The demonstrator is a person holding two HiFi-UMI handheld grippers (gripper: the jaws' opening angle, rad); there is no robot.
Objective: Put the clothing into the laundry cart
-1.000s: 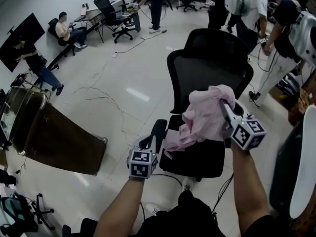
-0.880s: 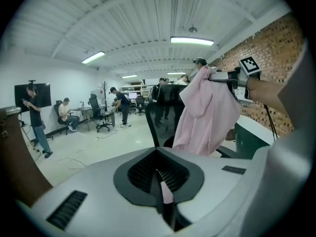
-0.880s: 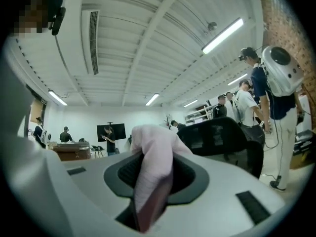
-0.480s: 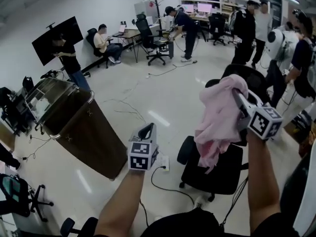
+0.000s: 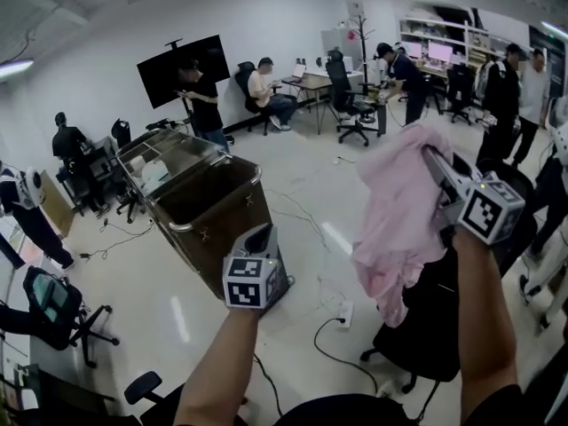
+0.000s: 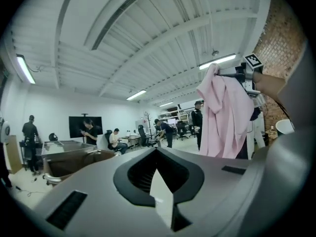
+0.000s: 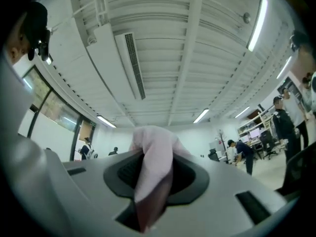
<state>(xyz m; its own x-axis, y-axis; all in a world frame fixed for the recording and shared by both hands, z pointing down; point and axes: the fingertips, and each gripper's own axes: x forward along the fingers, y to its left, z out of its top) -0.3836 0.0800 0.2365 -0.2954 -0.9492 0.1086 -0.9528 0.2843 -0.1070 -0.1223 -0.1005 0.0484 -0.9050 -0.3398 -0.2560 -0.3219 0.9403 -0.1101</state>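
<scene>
Right gripper (image 5: 433,160) is up high, jaws pinched on the pink garment (image 5: 395,211). Its own view shows a fold of cloth (image 7: 153,152) wedged right between the jaws (image 7: 153,181). The rest of the garment hangs free below, off the floor and in front of the black chair (image 5: 435,327). The left gripper (image 5: 263,236) is held low and to the left with its jaws a little apart. Nothing is in them (just pale floor showing through the gap) (image 6: 158,181). The brown cart (image 5: 222,229) stands open-topped on the floor beyond the left gripper, well apart from the garment.
</scene>
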